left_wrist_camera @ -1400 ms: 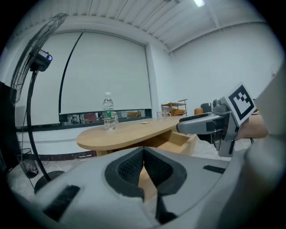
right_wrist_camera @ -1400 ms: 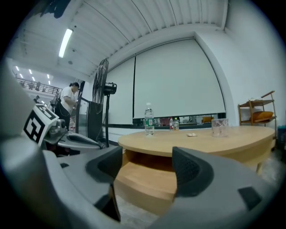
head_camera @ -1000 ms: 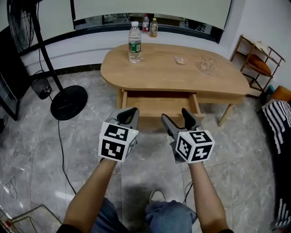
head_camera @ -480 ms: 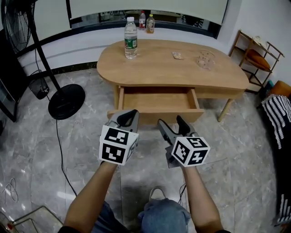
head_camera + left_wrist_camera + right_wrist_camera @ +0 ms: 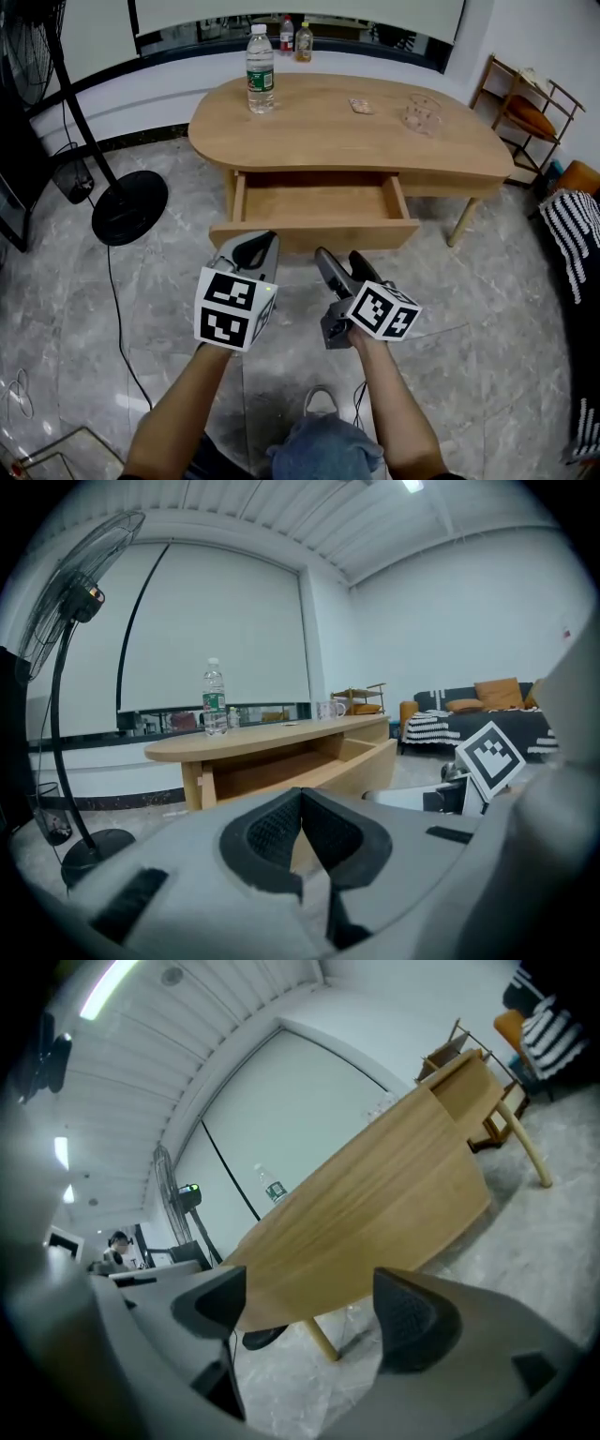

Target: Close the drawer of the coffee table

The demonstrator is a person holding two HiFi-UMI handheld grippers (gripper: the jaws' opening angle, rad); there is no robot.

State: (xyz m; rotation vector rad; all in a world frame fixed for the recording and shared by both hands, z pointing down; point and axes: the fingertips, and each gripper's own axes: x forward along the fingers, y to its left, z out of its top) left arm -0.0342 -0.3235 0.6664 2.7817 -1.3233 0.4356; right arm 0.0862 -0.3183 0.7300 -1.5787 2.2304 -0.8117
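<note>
The wooden coffee table (image 5: 347,141) has its drawer (image 5: 314,202) pulled out toward me, with nothing visible inside. The drawer's front panel (image 5: 314,236) faces both grippers. My left gripper (image 5: 255,244) hovers just short of the panel's left half. Its pads are shut together on nothing, and its own view shows the left gripper (image 5: 302,803) aimed at the drawer (image 5: 347,771). My right gripper (image 5: 342,261) is rolled to one side and sits low, a little back from the panel. Its jaws are opening with nothing between them. In its own view the right gripper (image 5: 314,1312) faces the table's wood (image 5: 375,1204).
On the tabletop stand a water bottle (image 5: 260,82), a clear glass dish (image 5: 422,112) and a small packet (image 5: 361,106). A fan's round base (image 5: 129,194) and its cable (image 5: 117,309) lie at the left. A wooden rack (image 5: 525,112) and a striped cushion (image 5: 574,246) are at the right.
Both grippers have sunk toward the floor, the right one more. The right gripper has rolled so its marker cube now tilts. The drawer has not moved.
</note>
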